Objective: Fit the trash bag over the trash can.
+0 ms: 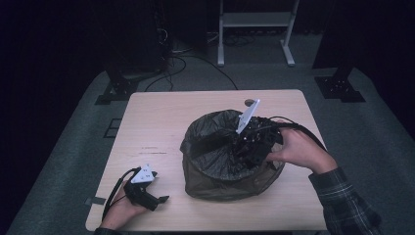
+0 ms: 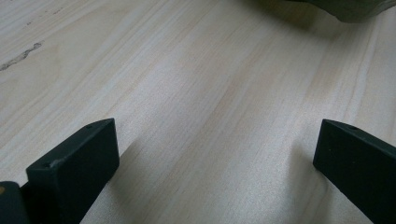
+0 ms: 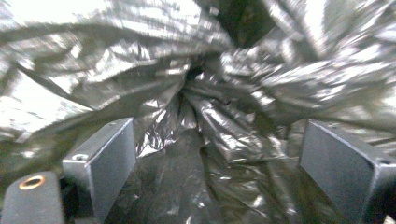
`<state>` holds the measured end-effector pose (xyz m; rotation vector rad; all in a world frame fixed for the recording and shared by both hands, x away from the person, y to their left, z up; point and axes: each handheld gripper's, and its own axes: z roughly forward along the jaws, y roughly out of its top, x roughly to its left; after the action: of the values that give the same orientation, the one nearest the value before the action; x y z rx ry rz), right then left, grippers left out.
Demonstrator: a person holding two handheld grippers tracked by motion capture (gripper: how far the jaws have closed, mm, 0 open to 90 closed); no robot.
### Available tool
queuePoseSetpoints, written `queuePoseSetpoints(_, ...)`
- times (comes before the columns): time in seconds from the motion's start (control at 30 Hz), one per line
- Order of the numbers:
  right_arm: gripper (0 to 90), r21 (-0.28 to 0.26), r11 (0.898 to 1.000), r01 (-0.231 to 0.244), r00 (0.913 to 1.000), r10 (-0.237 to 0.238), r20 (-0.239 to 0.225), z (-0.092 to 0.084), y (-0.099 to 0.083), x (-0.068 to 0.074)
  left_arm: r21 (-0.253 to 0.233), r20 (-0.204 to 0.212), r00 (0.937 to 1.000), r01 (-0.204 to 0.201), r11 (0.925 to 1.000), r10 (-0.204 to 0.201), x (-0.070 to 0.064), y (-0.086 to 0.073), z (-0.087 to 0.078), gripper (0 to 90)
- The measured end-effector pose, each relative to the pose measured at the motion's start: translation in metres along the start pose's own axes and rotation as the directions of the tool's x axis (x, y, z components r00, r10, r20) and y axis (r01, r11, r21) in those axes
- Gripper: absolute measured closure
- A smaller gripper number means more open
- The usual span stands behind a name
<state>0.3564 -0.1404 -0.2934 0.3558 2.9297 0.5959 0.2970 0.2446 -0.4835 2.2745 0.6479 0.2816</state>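
High view shows a pale wooden surface (image 1: 156,127) with a dark bin bag (image 1: 220,166) standing on its right half, its mouth open and the plastic crumpled down around the rim. The bag sits nearer the near edge than the far one, and its right side is close to the right edge of the surface

The right tool (image 1: 247,147) is pushed down into the mouth of the bag from the right, held by the person's right hand (image 1: 296,149), which rests at the bag's right rim; a plaid sleeve (image 1: 350,205) runs off toward the near right corner. Its grey three-cornered plate (image 1: 248,116) sticks up above the far part of the bag's rim. Right gripper view looks along this tool (image 3: 217,158) into glossy, wrinkled plastic (image 3: 205,88) gathered in folds toward a dark centre. The jaws stand wide apart with loose folds of the bag lying between them; whether the plastic touches either pad cannot be told, and nothing is pinched

The left tool (image 1: 159,198) lies low at the near left of the surface, well apart from the bag, in the person's left hand (image 1: 120,210), pointing right. Left gripper view shows its jaws (image 2: 217,158) spread wide over bare wood, with the bag's lower edge (image 2: 355,9) just at the far right corner
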Motion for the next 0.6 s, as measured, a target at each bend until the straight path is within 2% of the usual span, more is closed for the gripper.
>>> queuePoseSetpoints(0.1, 9.8, -0.051, 0.999, 0.000, 1.0000, 0.001, 0.008, -0.013, 0.006, -0.001, 0.000, 0.000, 1.0000, 0.000, 1.0000, 0.000, 0.000, 0.000, 0.000, 0.0)
queuePoseSetpoints(0.27, 9.7, -0.091, 0.996, 0.006, 1.0000, -0.006, 0.005, -0.017, 0.018, -0.002, 0.000, 0.000, 1.0000, 0.000, 1.0000, 0.000, 0.000, 0.000, 0.000, 0.0)
queuePoseSetpoints(0.4, 9.7, -0.104, 0.995, 0.011, 0.9999, -0.011, -0.005, -0.011, 0.029, -0.005, 0.000, 0.000, 1.0000, 0.000, 1.0000, 0.000, 0.000, 0.000, 0.000, 0.0)
queuePoseSetpoints(0.6, 9.7, -0.071, 0.997, 0.008, 0.9998, -0.009, -0.015, 0.008, 0.038, -0.010, 0.000, 0.000, 1.0000, 0.000, 1.0000, 0.000, 0.000, 0.000, 0.000, 0.0)
